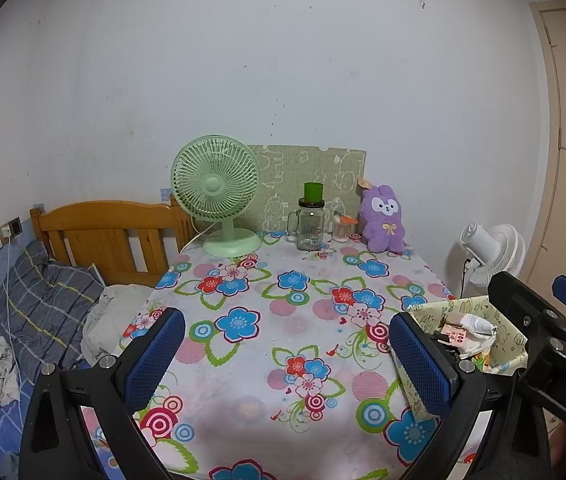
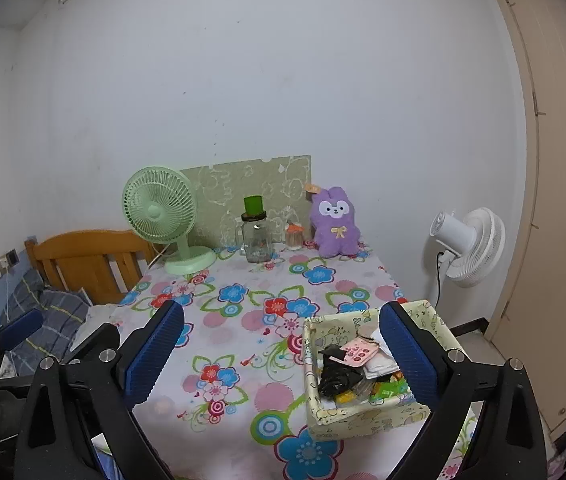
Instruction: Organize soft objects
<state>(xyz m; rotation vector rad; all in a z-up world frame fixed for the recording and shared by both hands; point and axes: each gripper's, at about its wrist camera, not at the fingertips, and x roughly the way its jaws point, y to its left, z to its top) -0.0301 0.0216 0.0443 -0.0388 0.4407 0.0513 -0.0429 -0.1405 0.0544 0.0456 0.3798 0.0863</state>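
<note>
At table's far edge: purple plush [image 1: 383,220] upright | left tool [image 1: 287,356] spread, empty | right tool [image 2: 281,354] spread, empty

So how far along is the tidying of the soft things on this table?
Nothing looks done yet. The purple plush toy sits at the table's far edge, apart from the fabric box of odds and ends. Both the left gripper and the right gripper are open and empty. Everything is left.
</note>
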